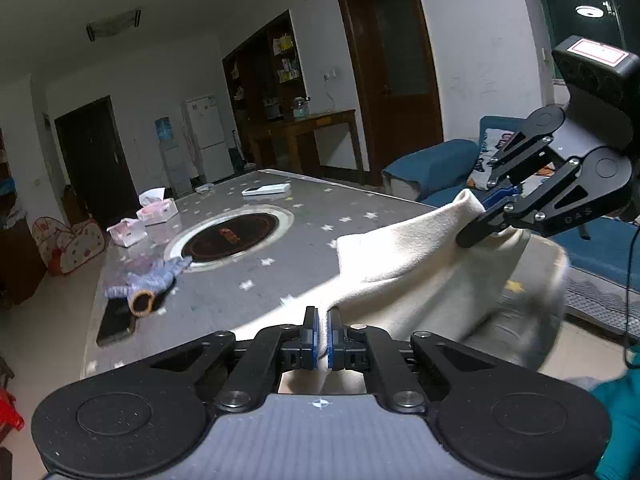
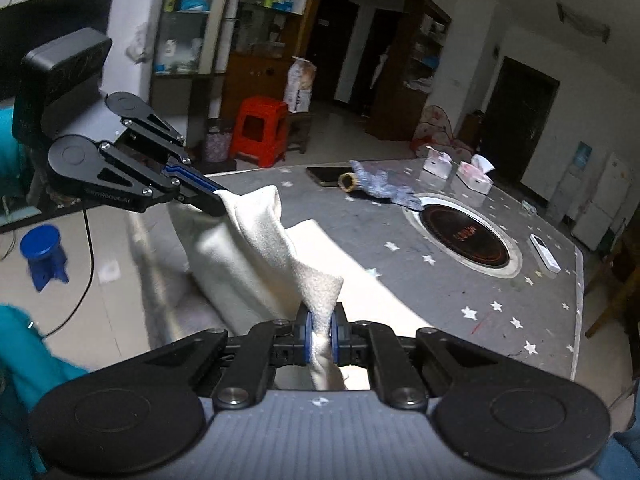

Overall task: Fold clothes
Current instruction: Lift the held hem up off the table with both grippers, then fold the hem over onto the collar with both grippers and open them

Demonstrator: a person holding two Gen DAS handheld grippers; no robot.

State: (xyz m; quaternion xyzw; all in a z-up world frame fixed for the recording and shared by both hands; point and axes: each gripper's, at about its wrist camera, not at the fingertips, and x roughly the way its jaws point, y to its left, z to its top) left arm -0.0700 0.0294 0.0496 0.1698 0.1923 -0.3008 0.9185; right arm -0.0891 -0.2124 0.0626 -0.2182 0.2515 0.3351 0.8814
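Far left on the table (image 1: 280, 248): two tissue boxes (image 1: 158, 210), one dark phone (image 1: 116, 322), one bluish garment (image 1: 156, 276) crumpled just beside it. Centre: one round inset hob (image 1: 230, 236); beyond it one white remote (image 1: 266, 189). Near edge, right of centre: one cream cloth (image 1: 420, 264), lifted off the table at two spots and sagging between them, its lower part draped over the near edge. Left gripper (image 1: 323, 334) clamped nearly shut on one bunched corner; right gripper (image 2: 321, 334) likewise pinched tight on the other corner, fabric squeezed between the blue pads (image 2: 307, 334). Two grippers, one cloth held. Risks, as judged: thin pinches on bunched fabric, so a slip from either jaw under a sharp pull, dropping that corner; uneven height between the hands, giving a skewed fold line; hanging part catching on the table edge and dragging; cloth swept too far left, snagging the bluish garment or nudging the phone.
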